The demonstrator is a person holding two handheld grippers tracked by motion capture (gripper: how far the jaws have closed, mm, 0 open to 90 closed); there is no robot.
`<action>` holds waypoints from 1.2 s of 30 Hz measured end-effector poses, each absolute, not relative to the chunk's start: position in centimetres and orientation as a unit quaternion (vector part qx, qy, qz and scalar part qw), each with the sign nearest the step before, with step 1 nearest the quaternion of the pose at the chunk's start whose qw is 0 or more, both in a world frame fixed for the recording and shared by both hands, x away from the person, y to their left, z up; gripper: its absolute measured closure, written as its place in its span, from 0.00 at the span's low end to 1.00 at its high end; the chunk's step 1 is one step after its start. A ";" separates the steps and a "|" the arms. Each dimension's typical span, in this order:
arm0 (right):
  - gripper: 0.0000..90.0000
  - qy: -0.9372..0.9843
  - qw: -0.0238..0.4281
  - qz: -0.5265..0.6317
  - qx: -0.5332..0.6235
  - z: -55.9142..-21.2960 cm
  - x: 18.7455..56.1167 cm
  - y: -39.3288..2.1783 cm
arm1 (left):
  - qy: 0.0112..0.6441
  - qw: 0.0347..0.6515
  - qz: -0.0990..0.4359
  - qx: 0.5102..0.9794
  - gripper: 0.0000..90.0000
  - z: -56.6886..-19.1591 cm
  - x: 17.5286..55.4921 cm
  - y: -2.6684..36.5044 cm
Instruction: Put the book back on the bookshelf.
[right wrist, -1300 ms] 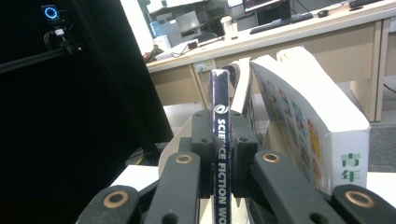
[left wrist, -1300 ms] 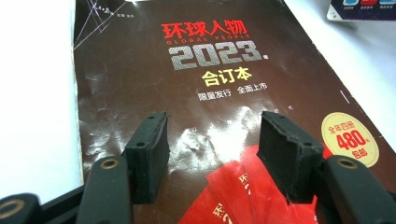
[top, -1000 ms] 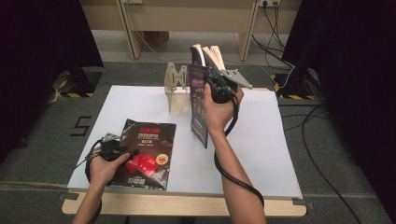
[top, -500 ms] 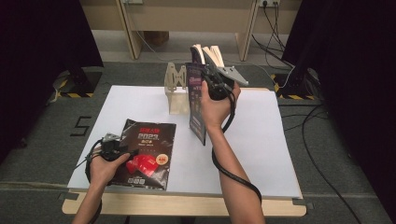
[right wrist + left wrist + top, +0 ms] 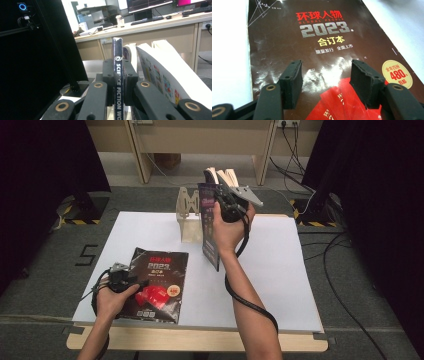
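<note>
A dark magazine with "2023" on its cover [image 5: 157, 282] [image 5: 324, 37] lies flat at the table's front left. My left gripper [image 5: 120, 277] [image 5: 327, 82] hovers low over its near-left part, jaws open, nothing between the pads [image 5: 292, 82]. My right gripper [image 5: 225, 202] [image 5: 117, 72] is raised near the table's far edge and is shut on the spine of a thin dark science-fiction magazine [image 5: 210, 232] [image 5: 117, 50], which it holds upright and edge-on. It sits just beside a wooden rack [image 5: 189, 217].
Pale open magazines [image 5: 225, 175] [image 5: 162, 67] lean at the rack's right end, close to the held one. The white table top [image 5: 280, 270] has free room at the right. Cables trail from both grippers; desks and monitors stand beyond.
My right hand has shifted the upright magazine slightly up and toward the rack. The left gripper and the flat magazine have stayed put.
</note>
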State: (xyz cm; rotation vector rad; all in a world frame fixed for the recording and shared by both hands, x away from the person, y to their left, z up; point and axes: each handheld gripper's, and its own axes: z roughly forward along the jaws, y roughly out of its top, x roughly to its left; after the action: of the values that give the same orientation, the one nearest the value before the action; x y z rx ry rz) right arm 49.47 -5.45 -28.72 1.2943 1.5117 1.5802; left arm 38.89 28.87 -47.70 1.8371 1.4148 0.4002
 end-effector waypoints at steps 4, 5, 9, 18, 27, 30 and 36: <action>0.94 0.568 0.300 0.593 0.486 -28.6 49.7 -5.4 | 0.556 0.384 0.158 0.720 0.47 -47.6 38.9 29.0; 0.94 0.566 0.302 0.594 0.485 -28.5 50.0 -5.3 | 0.558 0.384 0.158 0.718 0.47 -47.6 38.9 29.1; 0.94 0.564 0.303 0.595 0.486 -28.4 50.2 -5.1 | 0.557 0.384 0.159 0.719 0.47 -47.6 38.9 29.2; 0.94 0.563 0.306 0.594 0.486 -28.2 50.9 -4.5 | 0.559 0.384 0.159 0.718 0.47 -47.6 38.8 29.3; 0.94 0.559 0.303 0.596 0.491 -28.4 51.6 -4.5 | 0.561 0.384 0.161 0.715 0.47 -47.5 38.8 29.5; 0.94 0.555 0.303 0.597 0.493 -28.4 51.8 -4.5 | 0.561 0.384 0.158 0.716 0.47 -47.6 38.8 29.7; 0.94 0.556 0.306 0.594 0.495 -28.2 52.1 -4.5 | 0.562 0.385 0.159 0.714 0.47 -47.6 38.8 29.7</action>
State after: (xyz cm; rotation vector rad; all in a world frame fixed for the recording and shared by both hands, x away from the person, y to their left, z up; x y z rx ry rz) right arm 52.11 -4.46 -28.22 1.3089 1.4709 1.5707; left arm 38.84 29.68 -47.61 1.8202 1.4330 0.4040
